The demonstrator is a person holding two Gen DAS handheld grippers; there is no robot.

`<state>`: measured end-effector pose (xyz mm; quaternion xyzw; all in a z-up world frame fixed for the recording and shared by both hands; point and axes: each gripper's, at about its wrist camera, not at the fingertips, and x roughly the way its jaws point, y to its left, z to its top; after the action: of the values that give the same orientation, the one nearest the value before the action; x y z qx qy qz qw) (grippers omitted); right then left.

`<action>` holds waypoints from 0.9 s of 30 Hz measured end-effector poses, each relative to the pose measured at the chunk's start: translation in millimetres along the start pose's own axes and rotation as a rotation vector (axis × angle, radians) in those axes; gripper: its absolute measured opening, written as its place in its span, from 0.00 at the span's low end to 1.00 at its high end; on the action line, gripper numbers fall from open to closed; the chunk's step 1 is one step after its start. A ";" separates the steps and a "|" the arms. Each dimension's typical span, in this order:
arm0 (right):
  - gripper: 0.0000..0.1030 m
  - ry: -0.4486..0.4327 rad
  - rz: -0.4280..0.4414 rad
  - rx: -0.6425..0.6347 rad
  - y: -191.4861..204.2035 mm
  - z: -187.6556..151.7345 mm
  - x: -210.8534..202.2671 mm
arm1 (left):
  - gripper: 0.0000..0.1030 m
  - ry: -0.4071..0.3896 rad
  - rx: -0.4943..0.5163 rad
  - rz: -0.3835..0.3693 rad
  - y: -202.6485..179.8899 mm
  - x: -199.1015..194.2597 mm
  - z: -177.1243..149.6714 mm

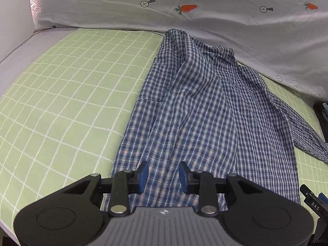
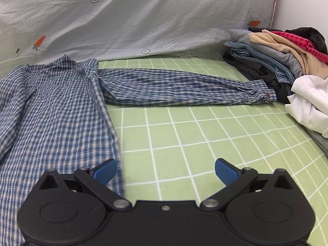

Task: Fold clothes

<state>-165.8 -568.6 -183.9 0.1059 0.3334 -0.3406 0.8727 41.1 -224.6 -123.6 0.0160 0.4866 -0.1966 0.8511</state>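
Shirt (image 1: 196,106), blue plaid, lies spread on the green grid bedsheet (image 1: 61,94), collar end against the white carrot-print sheet (image 1: 184,6) at the back. One sleeve (image 2: 180,86) stretched flat toward the clothes pile (image 2: 276,51), cuff just beside it. Left gripper (image 1: 163,177) above the shirt's lower hem, fingers apart, nothing between them. Right gripper (image 2: 166,171) at the shirt's side edge over bare bedsheet, fingers wide apart, empty.

A green grid-patterned bed sheet (image 2: 205,135) covered the surface. A blue checked shirt (image 2: 51,106) lay spread on it, one sleeve (image 2: 174,88) stretched toward a pile of clothes (image 2: 287,61) beside the shirt's cuff.
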 end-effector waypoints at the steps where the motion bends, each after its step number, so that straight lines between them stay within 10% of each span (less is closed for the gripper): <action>1: 1.00 0.008 -0.013 0.019 -4.0 5.0 8.6 | 0.33 0.004 -0.005 0.000 -1.6 9.2 8.7; 16: 1.00 0.015 -0.214 0.234 -63.1 82.6 124.5 | 0.34 -0.003 -0.001 0.061 -22.6 155.1 145.4; 27: 1.00 0.071 -0.280 0.274 -77.9 100.5 138.5 | 0.41 -0.068 0.062 0.123 -31.4 189.2 182.8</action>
<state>-90.8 -740.7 -195.3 0.1883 0.3257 -0.4971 0.7819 265.3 -353.9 -180.2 0.0656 0.4491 -0.1593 0.8767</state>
